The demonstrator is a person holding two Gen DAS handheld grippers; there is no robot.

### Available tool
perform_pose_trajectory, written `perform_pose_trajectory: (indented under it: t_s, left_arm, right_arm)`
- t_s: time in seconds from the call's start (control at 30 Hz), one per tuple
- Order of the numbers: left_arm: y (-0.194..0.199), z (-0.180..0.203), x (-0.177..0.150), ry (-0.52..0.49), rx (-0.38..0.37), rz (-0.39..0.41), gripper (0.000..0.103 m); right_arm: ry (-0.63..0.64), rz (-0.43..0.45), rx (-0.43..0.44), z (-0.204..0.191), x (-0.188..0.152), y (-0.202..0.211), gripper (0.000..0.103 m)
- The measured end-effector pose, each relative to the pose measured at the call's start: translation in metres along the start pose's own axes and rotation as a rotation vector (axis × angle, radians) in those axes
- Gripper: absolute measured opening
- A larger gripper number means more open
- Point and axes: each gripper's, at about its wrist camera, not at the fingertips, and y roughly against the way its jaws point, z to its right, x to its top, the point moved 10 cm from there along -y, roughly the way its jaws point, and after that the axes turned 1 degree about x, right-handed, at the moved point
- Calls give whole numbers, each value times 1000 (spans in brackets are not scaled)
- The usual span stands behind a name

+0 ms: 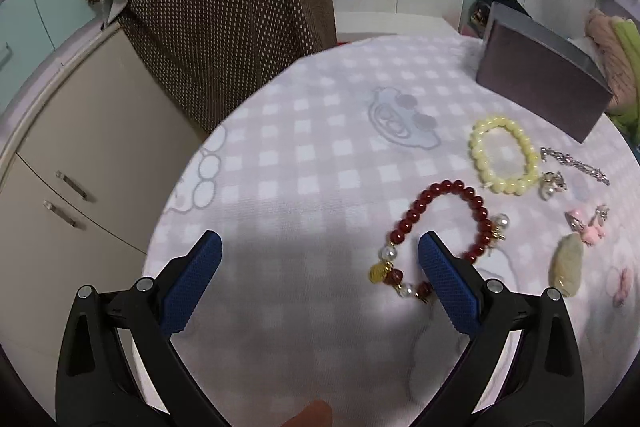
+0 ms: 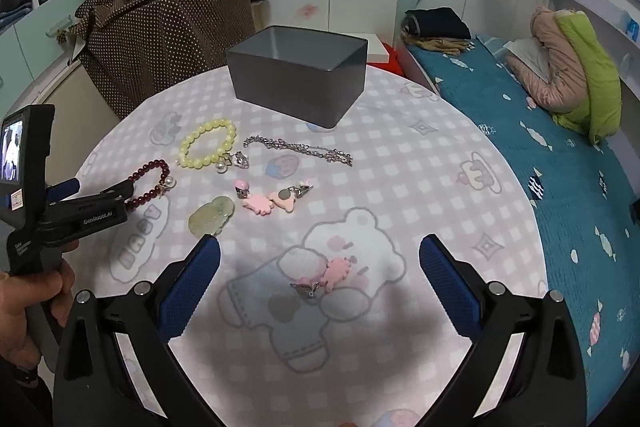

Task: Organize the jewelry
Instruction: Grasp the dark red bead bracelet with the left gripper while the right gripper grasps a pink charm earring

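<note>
A red bead bracelet (image 1: 440,195) with pearls and a gold charm lies on the checked cloth; my open left gripper (image 1: 320,247) hovers just left of it, its right finger over the loop's near side. It also shows in the right wrist view (image 2: 150,171), where the left gripper (image 2: 90,193) reaches it. A yellow bead bracelet (image 1: 502,155) (image 2: 208,145), a silver chain (image 2: 300,149), pink clips (image 2: 272,201), a green jade pendant (image 2: 212,215) and a grey open box (image 2: 300,79) lie beyond. My right gripper (image 2: 320,251) is open above another pink clip (image 2: 328,277).
The round table (image 2: 440,167) is covered by a pink checked cloth with cartoon prints. A brown dotted bag (image 2: 160,39) stands behind the table on the left. A bed with a blue cover (image 2: 560,155) runs along the right. Cabinets (image 1: 80,155) stand left.
</note>
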Motion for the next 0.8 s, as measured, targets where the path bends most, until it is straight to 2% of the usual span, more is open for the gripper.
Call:
perform_pose_trajectory:
  t_s: [0.17, 0.23, 0.27, 0.3, 0.37, 0.4, 0.43, 0.47, 0.57, 0.67, 0.73, 0.8]
  left_arm:
    - [-5, 1, 2, 20, -43, -13, 97]
    - [-3, 3, 1, 20, -68, -11, 90]
    - [-1, 7, 1, 3, -82, -1, 81]
    - [2, 10, 1, -14, -91, 5, 76]
    - [7, 19, 1, -43, -117, 15, 45]
    - [9, 24, 0, -58, -131, 16, 36]
    - [12, 32, -1, -68, -146, 16, 18]
    - [13, 35, -2, -68, -165, 12, 7]
    - [18, 37, -4, -26, -247, -1, 8]
    - [26, 32, -7, 6, -260, 10, 8]
    - [30, 34, -9, 29, -270, 15, 7]
    - [35, 30, -12, 43, -271, 23, 7]
  right_arm:
    - [4, -10, 7, -1, 4, -7, 96]
    - [9, -14, 10, -1, 6, -10, 96]
    - [9, -16, 11, -2, 6, -11, 96]
    - [11, -20, 13, -3, 6, -13, 96]
    - [14, -29, 18, -5, 6, -18, 96]
    - [16, -34, 19, -5, 6, -20, 95]
    - [19, -35, 21, -5, 6, -22, 96]
    - [22, -34, 23, -6, 6, -24, 96]
    - [36, -28, 35, -6, 9, -31, 96]
    - [34, -47, 52, -4, 12, -45, 89]
    - [36, -67, 62, -4, 11, -54, 73]
    - [35, -90, 69, -2, 10, -63, 64]
